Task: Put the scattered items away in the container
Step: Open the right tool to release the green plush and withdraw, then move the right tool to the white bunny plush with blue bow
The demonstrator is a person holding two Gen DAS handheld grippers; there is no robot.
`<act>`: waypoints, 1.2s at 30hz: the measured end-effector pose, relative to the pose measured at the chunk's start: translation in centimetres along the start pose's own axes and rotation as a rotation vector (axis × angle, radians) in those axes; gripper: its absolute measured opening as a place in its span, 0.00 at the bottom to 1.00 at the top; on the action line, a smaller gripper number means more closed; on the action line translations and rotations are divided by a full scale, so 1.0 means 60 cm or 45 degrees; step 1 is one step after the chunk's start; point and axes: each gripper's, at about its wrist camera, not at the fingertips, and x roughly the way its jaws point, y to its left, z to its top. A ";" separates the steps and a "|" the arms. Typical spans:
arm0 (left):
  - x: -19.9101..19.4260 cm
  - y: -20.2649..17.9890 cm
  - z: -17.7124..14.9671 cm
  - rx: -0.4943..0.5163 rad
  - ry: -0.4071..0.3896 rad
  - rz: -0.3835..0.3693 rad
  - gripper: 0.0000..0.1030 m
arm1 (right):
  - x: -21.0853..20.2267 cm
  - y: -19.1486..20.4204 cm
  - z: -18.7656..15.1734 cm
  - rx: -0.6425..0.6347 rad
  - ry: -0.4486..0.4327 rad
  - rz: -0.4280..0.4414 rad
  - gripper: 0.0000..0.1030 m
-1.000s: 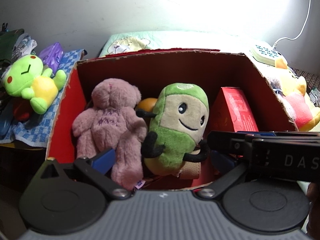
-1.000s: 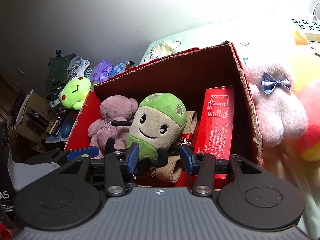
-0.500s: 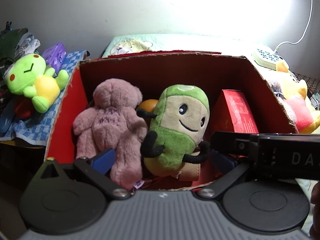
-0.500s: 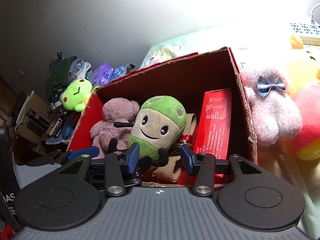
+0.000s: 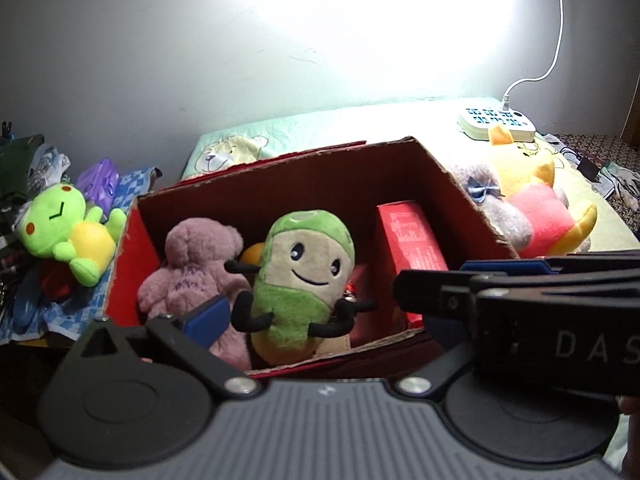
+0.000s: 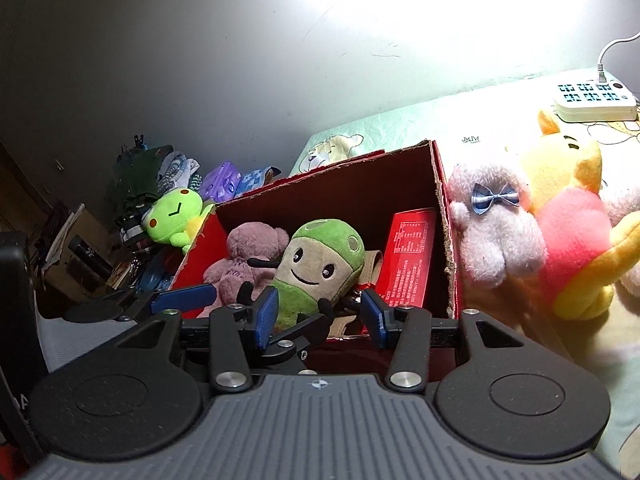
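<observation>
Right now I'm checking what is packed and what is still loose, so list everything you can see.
Cardboard box: one, red outside, brown inside, on the bed.
Mauve teddy bear: one, in box, left.
Green and beige smiling plush: one, in box, centre.
Red printed carton: one, in box, right.
Orange object: one, behind the plush, mostly hidden.
Lime frog plush: one, outside, left of box.
Pale pink bow-tie plush: one, outside, right of box.
Yellow bear plush in red top: one, further right.
White power strip: one, far right.
Left gripper: open, empty.
Right gripper: open, empty.
</observation>
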 end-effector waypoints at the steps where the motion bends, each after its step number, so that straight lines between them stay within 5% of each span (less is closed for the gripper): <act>1: -0.004 -0.004 0.001 -0.003 -0.004 -0.002 0.99 | -0.005 -0.002 0.001 0.002 -0.005 0.003 0.48; 18: -0.026 -0.182 0.031 0.028 -0.007 -0.068 0.99 | -0.121 -0.162 0.018 0.078 0.013 -0.003 0.49; 36: 0.043 -0.351 0.028 0.012 0.147 -0.109 0.99 | -0.147 -0.367 0.024 0.188 0.116 -0.056 0.49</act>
